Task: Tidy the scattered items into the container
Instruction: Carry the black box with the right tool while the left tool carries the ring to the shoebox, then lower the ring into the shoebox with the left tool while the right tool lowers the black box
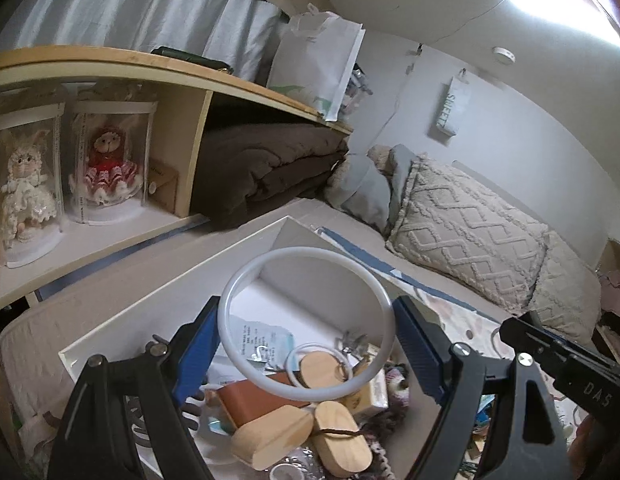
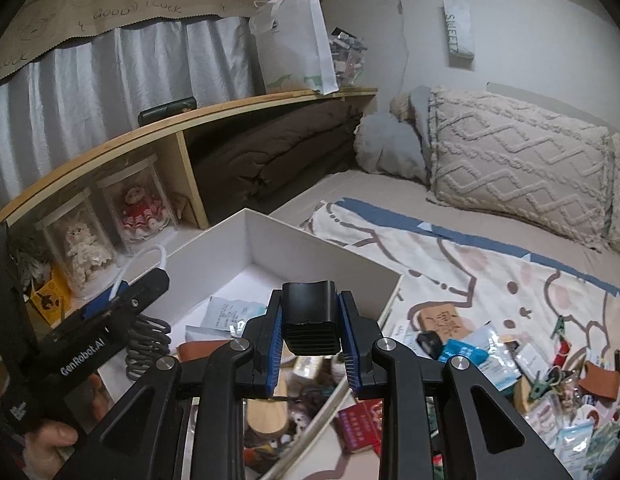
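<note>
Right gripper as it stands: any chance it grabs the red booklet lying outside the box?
Probably not yet. The right gripper is shut on a black block, so its jaws are full. The red booklet itself lies uncovered beside the white box.

We note both grippers: left gripper [image 1: 308, 354] and right gripper [image 2: 309, 346] have black arms, blue ribbed pads, silver screws; white "GenRobot.AI" lettering on the left one

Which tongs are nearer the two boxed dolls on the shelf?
Left. The left tongs, holding a white ring, sit on the dolls' side; the right tongs are farther out, over the box's bed-side edge.
</note>
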### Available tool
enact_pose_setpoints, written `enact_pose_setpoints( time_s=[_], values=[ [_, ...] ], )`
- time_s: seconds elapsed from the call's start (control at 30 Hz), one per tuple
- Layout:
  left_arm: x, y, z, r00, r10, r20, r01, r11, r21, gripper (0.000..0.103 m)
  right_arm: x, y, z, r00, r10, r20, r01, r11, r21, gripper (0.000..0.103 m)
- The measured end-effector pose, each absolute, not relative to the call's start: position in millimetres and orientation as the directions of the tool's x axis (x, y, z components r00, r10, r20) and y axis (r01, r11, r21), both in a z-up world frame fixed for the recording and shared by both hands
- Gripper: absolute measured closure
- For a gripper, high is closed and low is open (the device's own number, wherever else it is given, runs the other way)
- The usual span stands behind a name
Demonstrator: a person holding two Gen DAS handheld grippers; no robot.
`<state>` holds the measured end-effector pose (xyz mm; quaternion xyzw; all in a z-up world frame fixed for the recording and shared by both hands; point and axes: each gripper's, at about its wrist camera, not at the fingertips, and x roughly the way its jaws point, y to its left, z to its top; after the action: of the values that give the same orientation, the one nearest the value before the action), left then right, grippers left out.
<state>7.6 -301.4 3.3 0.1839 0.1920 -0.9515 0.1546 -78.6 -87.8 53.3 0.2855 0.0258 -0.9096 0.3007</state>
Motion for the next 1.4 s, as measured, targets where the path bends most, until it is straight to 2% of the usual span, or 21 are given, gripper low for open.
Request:
enact_pose_setpoints(
  time_s=[0.5,0.6,0.77,1.03,1.4],
  values=[
    [-6,-300,-16,-0.814,-0.288,-0.504,0.443,-0.869,-0.219,0.019,-98,-121,45,-0.586,-0.555,-0.591,0.591,-0.791,0.157,0.077],
    [-5,-300,-15,-0.818,-0.290,-0.496,0.444,-0.867,-0.225,0.007,-108,-124,40,-0.571,-0.553,-0.606,0.583,-0.794,0.175,0.077],
    [-3,-299,-13,-0.820,-0.305,-0.484,0.452,-0.864,-0.221,0.007,-125,-128,33,-0.548,-0.553,-0.628,0.568,-0.797,0.207,0.077],
    [-2,-299,-11,-0.822,-0.307,-0.479,0.453,-0.863,-0.224,0.007,-155,-141,17,-0.518,-0.501,-0.693,0.549,-0.816,0.180,0.077],
    [-6,-290,-8,-0.834,-0.290,-0.469,0.424,-0.881,-0.208,0.007,-181,-145,-5,-0.572,-0.389,-0.722,0.497,-0.865,0.072,0.077]
  ],
)
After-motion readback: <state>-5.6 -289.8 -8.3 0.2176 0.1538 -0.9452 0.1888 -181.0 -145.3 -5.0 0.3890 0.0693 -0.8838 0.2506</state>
